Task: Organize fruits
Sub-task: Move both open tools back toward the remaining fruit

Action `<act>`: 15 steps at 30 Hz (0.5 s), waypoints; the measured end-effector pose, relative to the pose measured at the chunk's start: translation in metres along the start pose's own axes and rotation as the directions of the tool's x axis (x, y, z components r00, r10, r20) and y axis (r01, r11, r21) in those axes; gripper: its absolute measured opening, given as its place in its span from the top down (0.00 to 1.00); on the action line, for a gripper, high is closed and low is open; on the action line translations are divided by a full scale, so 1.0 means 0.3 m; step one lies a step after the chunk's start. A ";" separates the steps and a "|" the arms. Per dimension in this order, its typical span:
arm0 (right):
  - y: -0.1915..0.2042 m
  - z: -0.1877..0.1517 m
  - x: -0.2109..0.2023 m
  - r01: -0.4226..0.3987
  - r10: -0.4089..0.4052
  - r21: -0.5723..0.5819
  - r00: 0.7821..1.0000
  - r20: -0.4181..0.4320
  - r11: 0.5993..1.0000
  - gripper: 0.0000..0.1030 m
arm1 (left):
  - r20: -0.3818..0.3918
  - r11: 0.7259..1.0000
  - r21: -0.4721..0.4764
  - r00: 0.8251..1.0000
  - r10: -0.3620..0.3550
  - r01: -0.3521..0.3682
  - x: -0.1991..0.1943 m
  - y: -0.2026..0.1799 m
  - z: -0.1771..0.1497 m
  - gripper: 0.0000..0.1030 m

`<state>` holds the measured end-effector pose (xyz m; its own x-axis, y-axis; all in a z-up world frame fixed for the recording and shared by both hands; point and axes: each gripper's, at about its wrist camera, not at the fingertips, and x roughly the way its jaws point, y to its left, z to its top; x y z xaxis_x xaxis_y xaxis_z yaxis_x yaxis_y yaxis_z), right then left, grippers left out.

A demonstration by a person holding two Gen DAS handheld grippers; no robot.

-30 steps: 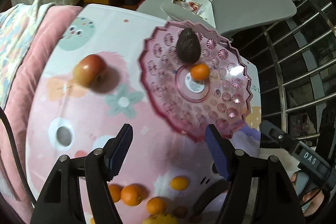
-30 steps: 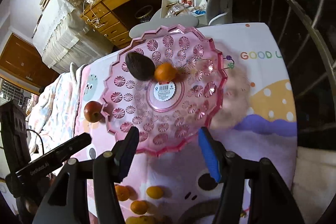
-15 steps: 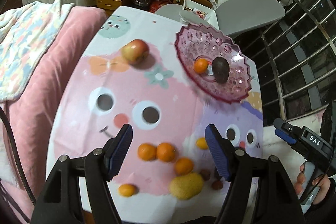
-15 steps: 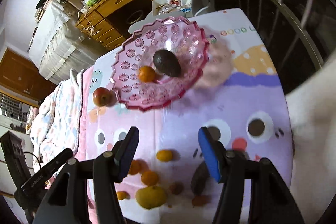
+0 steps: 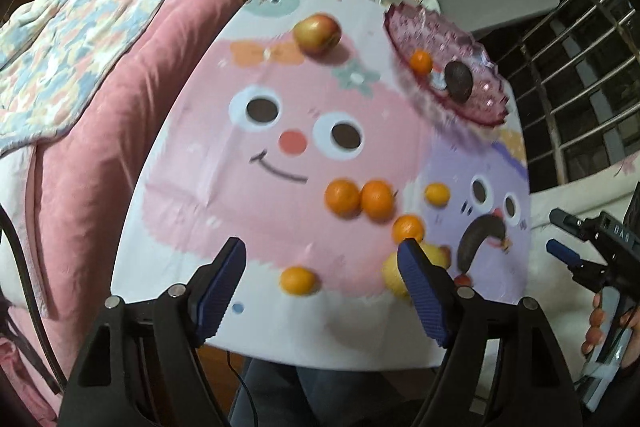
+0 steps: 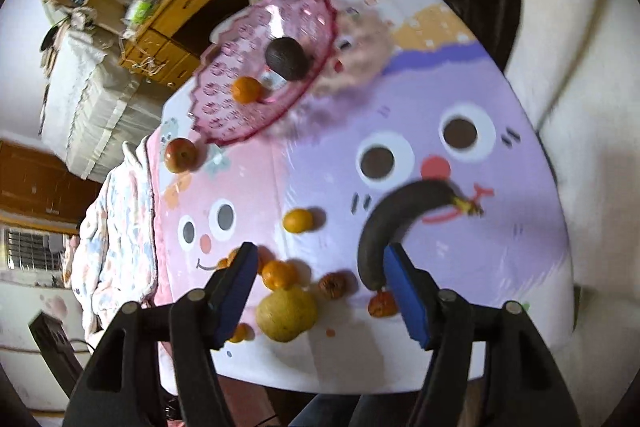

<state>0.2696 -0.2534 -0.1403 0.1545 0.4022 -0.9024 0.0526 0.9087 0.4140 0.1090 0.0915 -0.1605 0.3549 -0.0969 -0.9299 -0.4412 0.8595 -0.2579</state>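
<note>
Fruit sorting barely begun.
The dish [image 5: 476, 107] holds one orange [image 5: 421, 61] and an avocado [image 5: 458, 81]; the rest lie loose; left gripper [image 5: 322, 269] and right gripper [image 6: 318, 273] both spread, empty.

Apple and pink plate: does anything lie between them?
Nothing; between the apple and pink plate only bare printed tablecloth shows, in the left wrist view.

Black hand-held gripper [image 5: 320, 277], blue ribbed pads [image 5: 420, 291], silver screws.
</note>
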 end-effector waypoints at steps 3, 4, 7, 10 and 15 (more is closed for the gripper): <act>-0.031 -0.018 0.039 0.005 -0.004 0.047 0.999 -0.032 0.999 0.34 | -0.036 1.000 -0.005 0.999 0.018 -0.018 0.038 0.027 -0.045 0.25; -0.043 -0.021 0.054 0.006 -0.003 0.065 0.999 -0.044 0.998 0.32 | -0.048 1.000 -0.006 0.999 0.024 -0.025 0.053 0.034 -0.058 0.25; -0.079 -0.021 0.096 0.033 -0.025 0.120 0.997 -0.067 0.992 0.30 | -0.084 0.999 0.005 0.995 0.051 -0.051 0.104 0.047 -0.092 0.25; -0.115 -0.012 0.146 0.049 -0.035 0.166 0.995 -0.089 0.985 0.30 | -0.115 0.996 0.026 0.989 0.091 -0.089 0.159 0.047 -0.114 0.25; -0.153 0.016 0.231 0.085 -0.054 0.225 0.989 -0.140 0.971 0.30 | -0.179 0.994 0.001 0.978 0.103 -0.105 0.261 0.053 -0.123 0.25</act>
<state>0.2827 -0.2678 -0.2213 0.0114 0.3644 -0.9312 0.2859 0.8912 0.3522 0.0993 0.0792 -0.2471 0.1541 -0.0958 -0.9834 -0.4752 0.8654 -0.1588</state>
